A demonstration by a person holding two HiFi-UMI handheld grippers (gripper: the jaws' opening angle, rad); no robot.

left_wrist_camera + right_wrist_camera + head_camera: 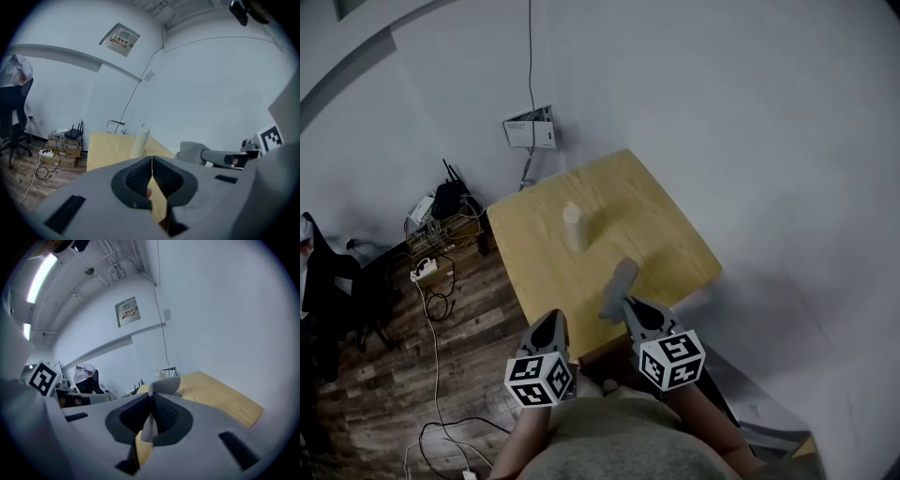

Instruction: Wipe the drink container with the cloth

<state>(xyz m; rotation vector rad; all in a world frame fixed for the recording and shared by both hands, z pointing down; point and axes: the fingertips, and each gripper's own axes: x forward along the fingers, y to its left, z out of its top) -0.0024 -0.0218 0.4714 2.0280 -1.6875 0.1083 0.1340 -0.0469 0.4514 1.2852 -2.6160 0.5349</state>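
Pale wood tabletop (661, 220) carries 1 white drink container (573, 226), standing upright near the middle and well apart from both grippers. The right gripper (151, 403) has its 2 jaws pressed together on a grey cloth (165, 386). A fold of the cloth sticks out past the jaw tips, and a strip of it hangs down between the pads. In the head view the cloth is over the near part of the tabletop, between the container and the near edge, clear of the container. Whether it rests on the wood cannot be told. The left gripper (152, 161) has its jaws closed flat against each other with nothing between them. It sits at the tabletop's near edge, just beside the right gripper. Its own view looks along the tabletop to the container, with the cloth off to the right. Left of the tabletop, by a wooden floor (375, 403), are a black router (447, 199), a white power strip (424, 270) and loose cables.
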